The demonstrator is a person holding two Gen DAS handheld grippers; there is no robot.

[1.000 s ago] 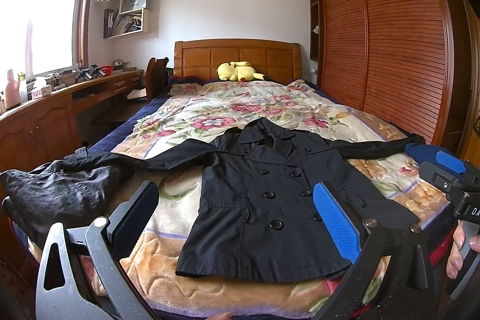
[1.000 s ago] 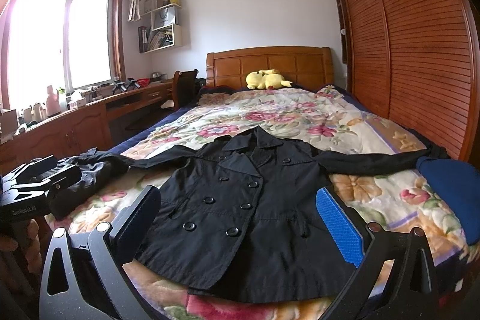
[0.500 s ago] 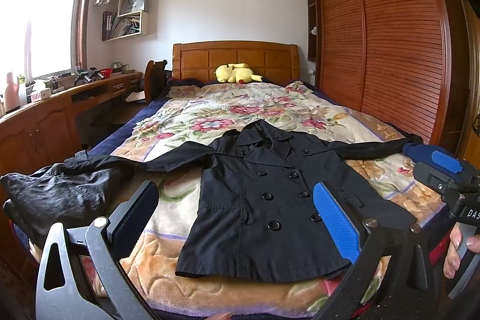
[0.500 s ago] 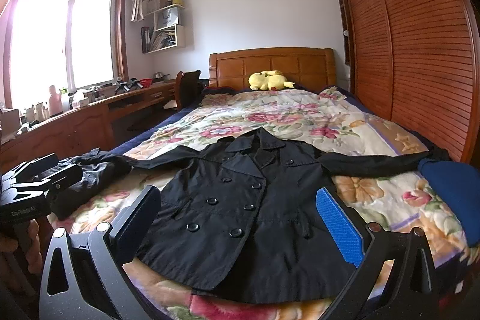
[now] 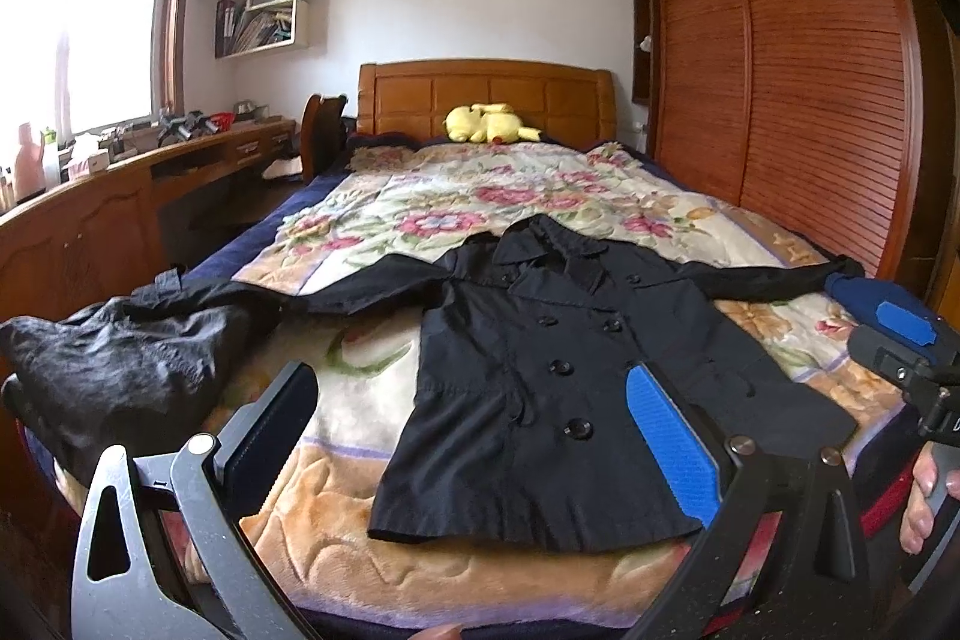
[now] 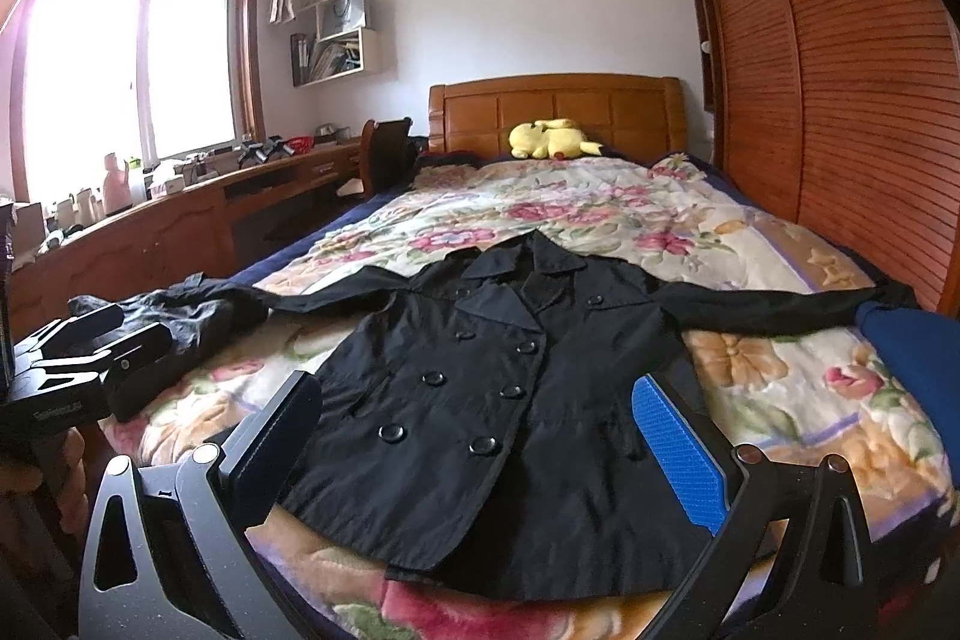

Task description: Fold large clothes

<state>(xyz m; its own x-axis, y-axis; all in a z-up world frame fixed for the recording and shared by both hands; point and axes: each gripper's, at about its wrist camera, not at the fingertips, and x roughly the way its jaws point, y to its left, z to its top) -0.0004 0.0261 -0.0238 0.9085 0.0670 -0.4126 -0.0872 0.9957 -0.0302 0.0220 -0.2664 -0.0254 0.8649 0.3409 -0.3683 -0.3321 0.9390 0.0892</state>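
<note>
A black double-breasted coat lies flat and face up on the floral bedspread, collar toward the headboard, both sleeves stretched out sideways. My left gripper hovers open above the coat's hem at the foot of the bed, nothing between its fingers. My right gripper is likewise open and empty over the hem, a little further right. Each gripper shows at the edge of the other's view.
A crumpled black garment lies at the bed's left front corner and a blue cloth at the right edge. A yellow plush toy sits by the headboard. A wooden desk runs along the left, a slatted wardrobe along the right.
Both grippers have drifted slightly back and up, so the coat sits a bit lower in view. The coat has not moved and both grippers stay open.
</note>
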